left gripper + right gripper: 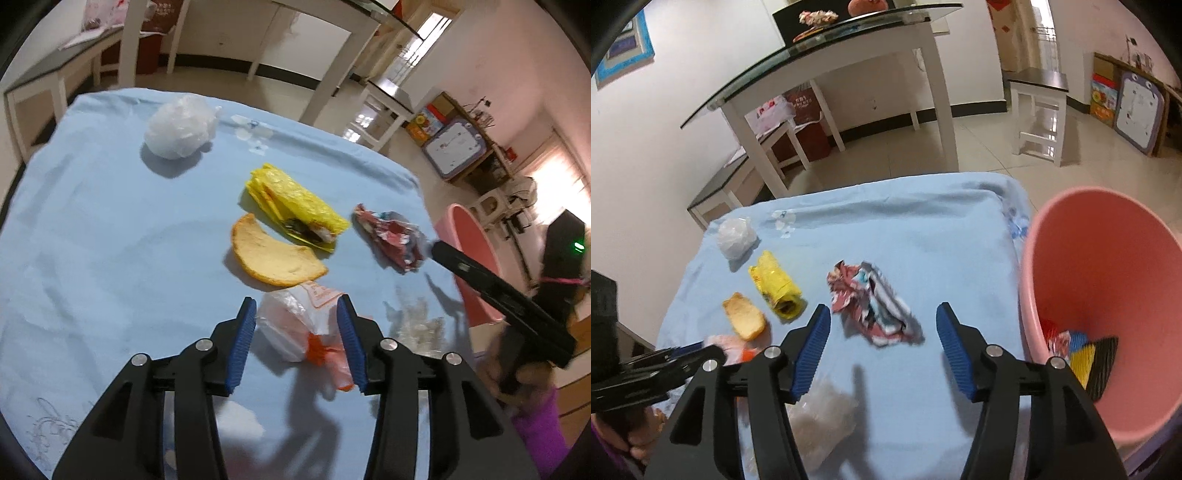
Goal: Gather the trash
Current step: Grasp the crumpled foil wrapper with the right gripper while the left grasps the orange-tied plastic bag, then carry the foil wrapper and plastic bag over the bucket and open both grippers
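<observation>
Pink bin [1108, 258] beside the worktop [923, 221] is already holding some wrappers, while five pieces near it are still waiting: left hand-held gripper [297, 332] is straddling, spread, the white-orange bag [299, 325], right hand-held gripper [882, 328], spread, the crumpled wrapper [871, 302].

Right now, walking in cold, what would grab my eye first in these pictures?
Probably the pink bin at the table's right edge, some wrappers already inside. Then the litter on the blue cloth: a yellow wrapper beside a piece of peel, and a crumpled red wrapper ahead of the open right gripper.
</observation>
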Demonstrator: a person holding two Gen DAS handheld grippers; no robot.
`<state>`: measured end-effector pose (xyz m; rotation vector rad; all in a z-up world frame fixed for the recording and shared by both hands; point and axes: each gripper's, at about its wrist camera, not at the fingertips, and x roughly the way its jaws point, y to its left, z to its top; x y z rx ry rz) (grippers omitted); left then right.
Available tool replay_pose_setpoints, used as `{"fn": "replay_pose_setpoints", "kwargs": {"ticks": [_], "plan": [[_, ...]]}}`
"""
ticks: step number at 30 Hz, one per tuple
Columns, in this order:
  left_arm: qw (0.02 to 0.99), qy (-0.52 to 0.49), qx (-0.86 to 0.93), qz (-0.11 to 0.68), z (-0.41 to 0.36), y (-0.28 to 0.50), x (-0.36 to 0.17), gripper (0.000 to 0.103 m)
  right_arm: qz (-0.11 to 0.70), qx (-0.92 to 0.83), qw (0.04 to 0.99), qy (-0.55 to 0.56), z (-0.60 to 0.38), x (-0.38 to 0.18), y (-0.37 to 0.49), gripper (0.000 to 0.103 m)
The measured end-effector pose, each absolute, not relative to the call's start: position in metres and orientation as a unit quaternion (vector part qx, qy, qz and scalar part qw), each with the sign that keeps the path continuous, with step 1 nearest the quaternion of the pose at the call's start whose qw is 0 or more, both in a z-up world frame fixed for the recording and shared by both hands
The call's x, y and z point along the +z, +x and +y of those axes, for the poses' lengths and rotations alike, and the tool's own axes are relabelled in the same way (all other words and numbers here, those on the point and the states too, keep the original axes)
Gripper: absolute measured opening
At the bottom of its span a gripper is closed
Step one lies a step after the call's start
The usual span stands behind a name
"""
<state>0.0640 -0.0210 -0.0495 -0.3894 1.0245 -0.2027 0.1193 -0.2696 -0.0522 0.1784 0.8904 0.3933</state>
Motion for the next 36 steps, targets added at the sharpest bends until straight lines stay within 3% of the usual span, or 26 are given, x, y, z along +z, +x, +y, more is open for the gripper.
{"fn": "replay_pose_setpoints", "kwargs": {"ticks": [6, 7, 9, 11, 13, 14, 36], "plan": [[0.852, -0.179, -0.114, 0.479, -0.031, 0.063, -0.048, 0.044, 0.446, 0.192, 0.872, 0.067, -0.260, -0.066, 0.141, 0.058], [0.856, -0.175, -0.114, 0.474, -0.033, 0.062, -0.047, 0.039, 0.449, 0.194, 0.870, 0.067, -0.258, -0.069, 0.143, 0.055], [0.858, -0.169, -0.118, 0.470, -0.034, 0.061, -0.044, 0.033, 0.456, 0.199, 0.865, 0.070, -0.256, -0.073, 0.144, 0.034], [0.861, -0.167, -0.119, 0.465, -0.034, 0.059, -0.041, 0.024, 0.460, 0.202, 0.861, 0.074, -0.254, -0.075, 0.142, 0.018], [0.864, -0.166, -0.117, 0.460, -0.034, 0.057, -0.037, 0.022, 0.461, 0.203, 0.860, 0.079, -0.255, -0.076, 0.138, 0.005], [0.866, -0.167, -0.116, 0.457, -0.033, 0.056, -0.035, 0.021, 0.462, 0.206, 0.858, 0.084, -0.255, -0.076, 0.136, 0.003], [0.901, -0.128, -0.145, 0.388, -0.076, 0.049, 0.025, 0.020, 0.368, 0.140, 0.908, 0.141, -0.330, -0.012, 0.046, 0.003]]}}
